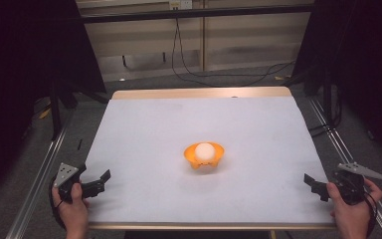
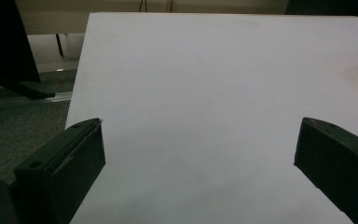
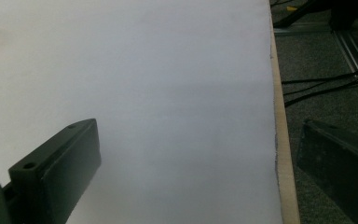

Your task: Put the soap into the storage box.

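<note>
An orange bowl (image 1: 204, 158) sits near the middle of the white table top (image 1: 169, 124), and a white ball (image 1: 205, 151) rests inside it. My left gripper (image 1: 99, 180) is at the table's front left corner, held by a hand, its jaws wide apart with nothing between them; in the left gripper view the left gripper (image 2: 198, 154) frames bare white surface. At the front right edge a hand holds my right gripper (image 1: 314, 185), open and empty. In the right gripper view the right gripper (image 3: 198, 158) straddles the table's right edge.
The table's wooden rim (image 3: 282, 140) runs along the right edge, with dark carpet and black cables (image 3: 321, 88) beyond it. Metal rails (image 1: 35, 184) flank the table on both sides. Cables hang on the wall (image 1: 189, 59) behind the far edge.
</note>
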A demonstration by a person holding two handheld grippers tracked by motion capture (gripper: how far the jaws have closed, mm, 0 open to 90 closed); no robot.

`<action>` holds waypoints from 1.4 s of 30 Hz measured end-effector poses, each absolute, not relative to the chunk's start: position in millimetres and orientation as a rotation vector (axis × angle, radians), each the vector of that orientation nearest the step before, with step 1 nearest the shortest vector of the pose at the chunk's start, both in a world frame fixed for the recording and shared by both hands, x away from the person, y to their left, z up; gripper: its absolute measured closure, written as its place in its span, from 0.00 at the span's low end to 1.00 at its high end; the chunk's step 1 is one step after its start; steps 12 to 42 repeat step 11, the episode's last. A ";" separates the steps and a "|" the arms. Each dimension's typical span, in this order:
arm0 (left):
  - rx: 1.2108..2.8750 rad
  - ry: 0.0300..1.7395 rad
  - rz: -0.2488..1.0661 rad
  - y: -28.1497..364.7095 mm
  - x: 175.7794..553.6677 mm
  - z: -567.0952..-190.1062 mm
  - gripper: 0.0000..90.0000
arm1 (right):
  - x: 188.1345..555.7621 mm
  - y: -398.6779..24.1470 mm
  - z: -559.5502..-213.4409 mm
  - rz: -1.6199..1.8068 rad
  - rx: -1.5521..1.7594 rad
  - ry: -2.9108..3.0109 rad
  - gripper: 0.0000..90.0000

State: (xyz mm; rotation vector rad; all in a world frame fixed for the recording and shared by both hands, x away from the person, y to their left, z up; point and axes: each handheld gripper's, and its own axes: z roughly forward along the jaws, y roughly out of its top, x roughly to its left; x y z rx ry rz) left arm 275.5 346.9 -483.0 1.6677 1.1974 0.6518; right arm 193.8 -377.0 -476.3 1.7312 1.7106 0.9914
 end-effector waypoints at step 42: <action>1.674 1.199 0.650 346.8 276.3 -483.0 0.02 | 184.6 -374.0 -479.0 1.005 1.714 1.617 0.02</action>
